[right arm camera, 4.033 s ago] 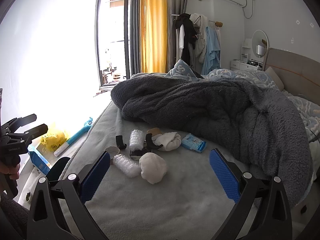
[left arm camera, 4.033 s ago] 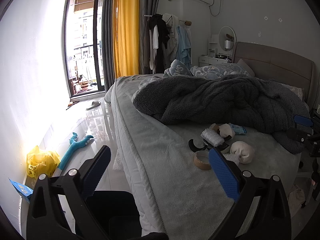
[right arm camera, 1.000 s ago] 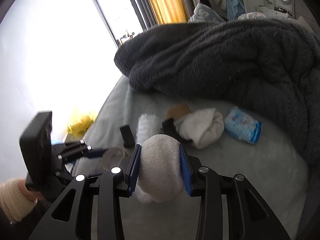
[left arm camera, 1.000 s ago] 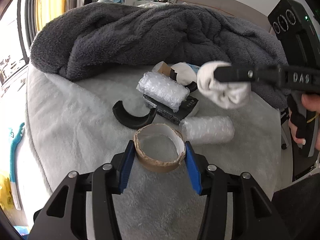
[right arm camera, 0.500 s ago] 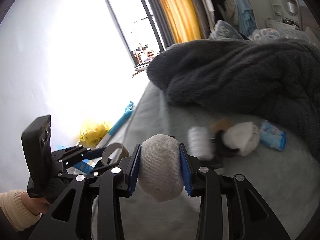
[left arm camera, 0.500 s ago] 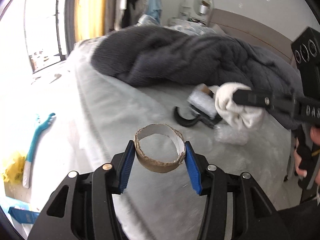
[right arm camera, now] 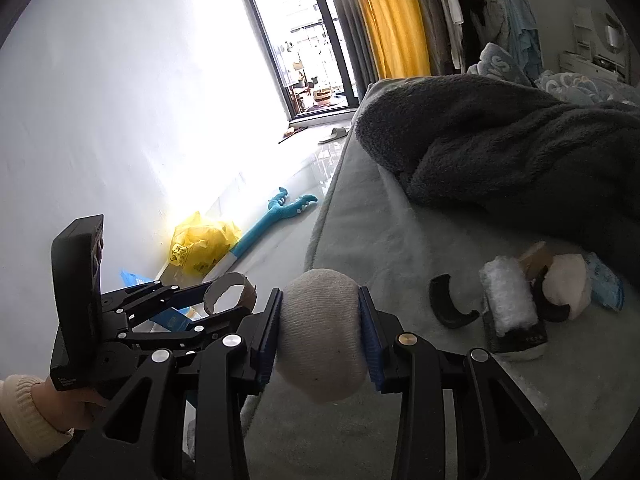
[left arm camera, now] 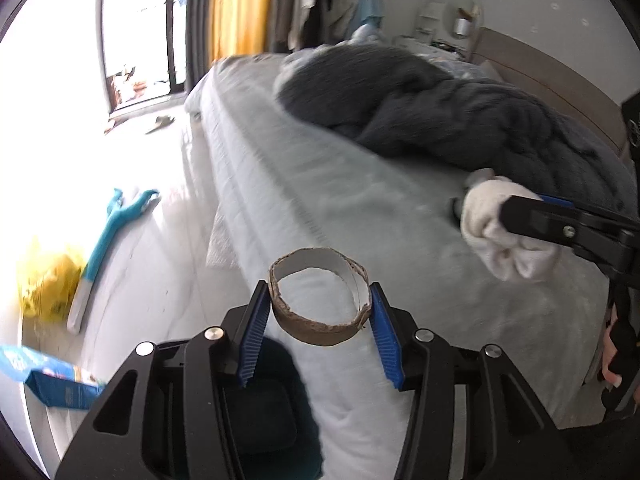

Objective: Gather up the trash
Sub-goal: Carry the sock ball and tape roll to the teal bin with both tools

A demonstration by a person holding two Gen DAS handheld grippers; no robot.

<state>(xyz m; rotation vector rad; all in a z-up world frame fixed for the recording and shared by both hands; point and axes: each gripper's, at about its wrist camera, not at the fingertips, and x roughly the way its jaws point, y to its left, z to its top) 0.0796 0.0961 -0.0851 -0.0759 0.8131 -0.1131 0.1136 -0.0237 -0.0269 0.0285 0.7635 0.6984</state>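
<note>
My left gripper [left arm camera: 318,308] is shut on a brown cardboard tape ring [left arm camera: 320,326], held over the bed's edge above a dark bin [left arm camera: 276,412]. The same cardboard tape ring [right arm camera: 230,292] shows at the left in the right wrist view. My right gripper [right arm camera: 320,328] is shut on a balled white sock [right arm camera: 320,332]; that white sock [left arm camera: 492,220] appears at the right of the left wrist view. Left on the grey bed sheet [right arm camera: 400,240] are a bubble-wrap roll [right arm camera: 508,300], a black curved piece [right arm camera: 448,308], another white ball [right arm camera: 568,284] and a blue packet [right arm camera: 606,286].
A dark grey blanket [right arm camera: 520,144] covers the far half of the bed. On the floor by the wall lie a yellow bag [right arm camera: 200,244], a blue toy [right arm camera: 276,216] and a blue box [left arm camera: 52,380]. A person's hand with a cream cuff [right arm camera: 28,412] holds the left tool.
Both grippers have swung left, away from the pile on the bed toward its edge and the floor, each keeping its grip. The pile has slid out of the left wrist view.
</note>
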